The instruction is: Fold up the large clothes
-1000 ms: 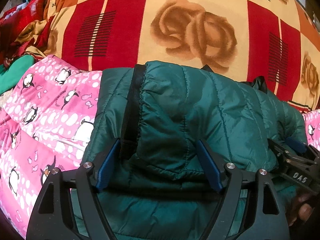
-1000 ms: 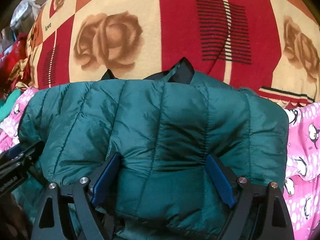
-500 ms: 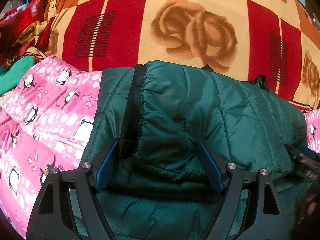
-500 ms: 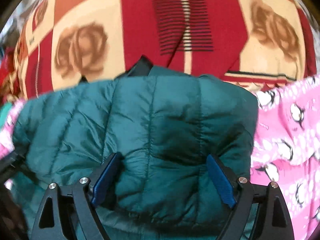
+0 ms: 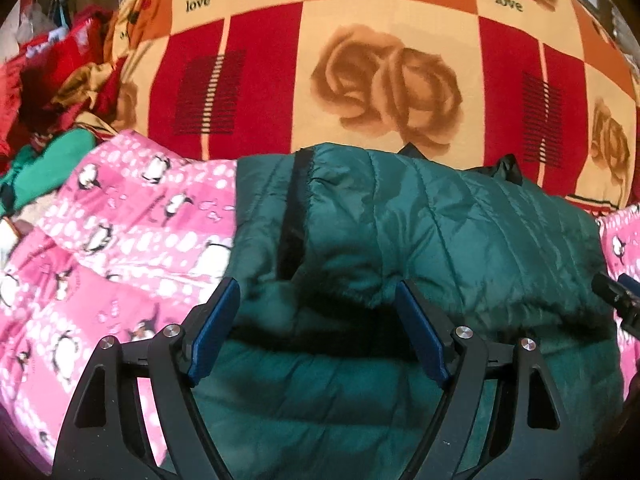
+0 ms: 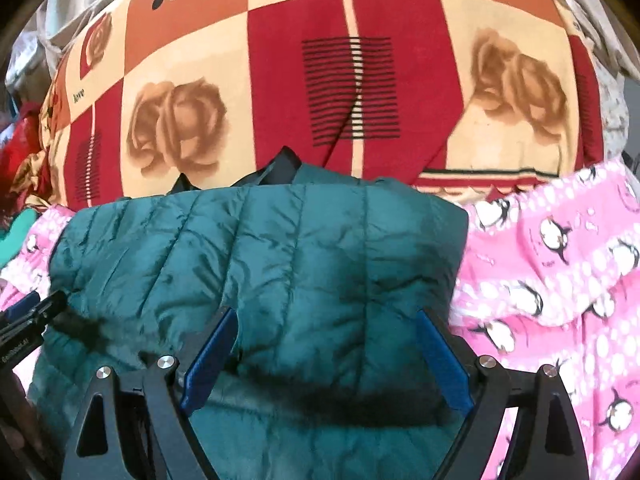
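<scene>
A dark green quilted puffer jacket [image 5: 420, 232] lies folded double on a pink penguin blanket [image 5: 132, 232], its folded upper layer ending in a thick edge near me. My left gripper [image 5: 316, 292] hovers open over the jacket's left part, blue pads wide apart, beside a black zip strip [image 5: 294, 208]. In the right wrist view the same jacket [image 6: 280, 256] fills the middle, and my right gripper [image 6: 326, 320] stands open above its right part without pressing the fabric. Each gripper's tip shows at the edge of the other's view.
A red, orange and cream chequered rose blanket [image 5: 380, 72] covers the bed behind the jacket. Red and green clothes [image 5: 48, 92] are heaped at the far left. The pink penguin blanket [image 6: 560, 280] also spreads to the jacket's right.
Both grippers have drawn back and up from the jacket's folded edge, staying open. The right wrist view has swung right, showing more pink blanket.
</scene>
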